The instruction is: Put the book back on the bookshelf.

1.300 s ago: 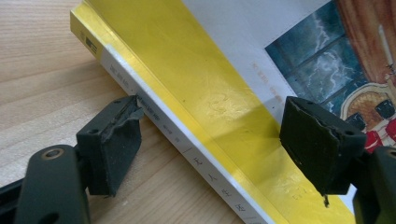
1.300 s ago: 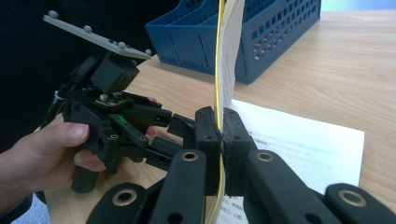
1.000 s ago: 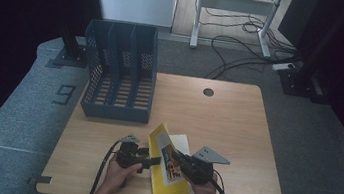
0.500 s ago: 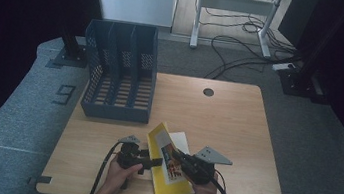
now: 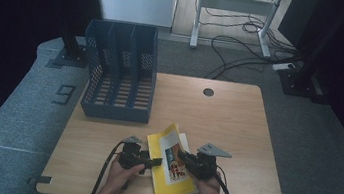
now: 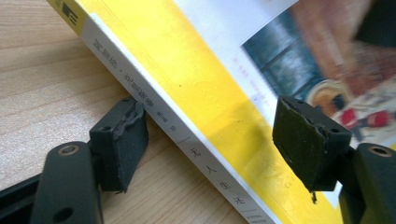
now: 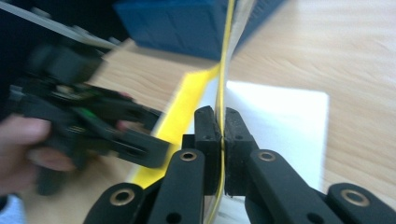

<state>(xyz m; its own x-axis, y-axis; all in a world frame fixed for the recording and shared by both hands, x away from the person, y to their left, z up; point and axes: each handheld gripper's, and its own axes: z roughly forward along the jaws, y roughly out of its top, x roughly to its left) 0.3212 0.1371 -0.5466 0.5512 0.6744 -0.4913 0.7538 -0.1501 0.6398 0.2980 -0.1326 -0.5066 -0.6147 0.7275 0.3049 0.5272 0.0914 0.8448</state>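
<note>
A yellow book (image 5: 171,165) is lying near the front edge of the wooden surface (image 5: 237,121), just in front of the blue rack (image 5: 120,72) and slightly to its right, with its cover lifted off the pages. The right gripper (image 7: 223,135) is pinching that thin yellow cover (image 7: 224,60) edge-on, its jaws pressed together on it with the white page (image 7: 280,121) lying flat beneath. In the high view the right gripper (image 5: 183,156) is sitting over the book's picture side, on the side away from the rack. The left gripper (image 6: 210,140) is spreading its jaws wide around the book's spine (image 6: 168,126), one pad touching or nearly touching the spine side low on the surface, the other hovering over the yellow cover without closing. In the high view the left gripper (image 5: 154,161) is resting at the book's left edge, in front of the rack. A grey floor (image 5: 15,122) is surrounding the surface.
</note>
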